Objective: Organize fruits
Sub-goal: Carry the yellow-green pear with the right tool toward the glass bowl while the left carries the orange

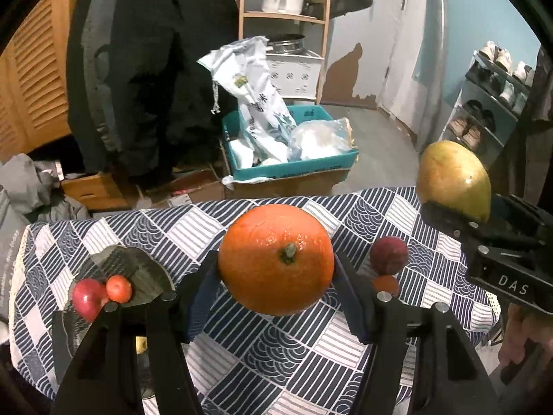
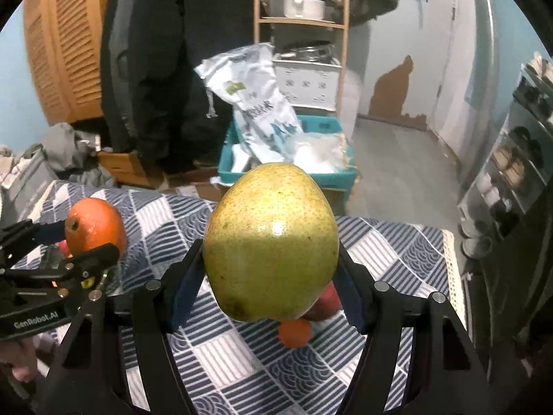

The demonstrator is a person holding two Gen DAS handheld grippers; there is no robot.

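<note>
My left gripper (image 1: 276,269) is shut on a large orange (image 1: 275,258) and holds it above the patterned tablecloth (image 1: 262,356). My right gripper (image 2: 271,273) is shut on a yellow-green pear (image 2: 271,242), also held in the air; the pear shows at the right of the left wrist view (image 1: 454,180). A dark plate (image 1: 138,269) at the left holds a red fruit (image 1: 88,299) and a small orange fruit (image 1: 118,288). A dark red fruit (image 1: 389,255) and a small orange one (image 1: 386,285) lie on the cloth to the right. The orange also shows in the right wrist view (image 2: 95,226).
Beyond the table's far edge stands a teal box (image 1: 293,166) with bags, on cardboard boxes. A wooden shelf (image 1: 283,17) with pots, a dark coat (image 1: 148,69) and a shoe rack (image 1: 490,103) stand further back. A yellowish fruit (image 1: 141,344) peeks out behind my left finger.
</note>
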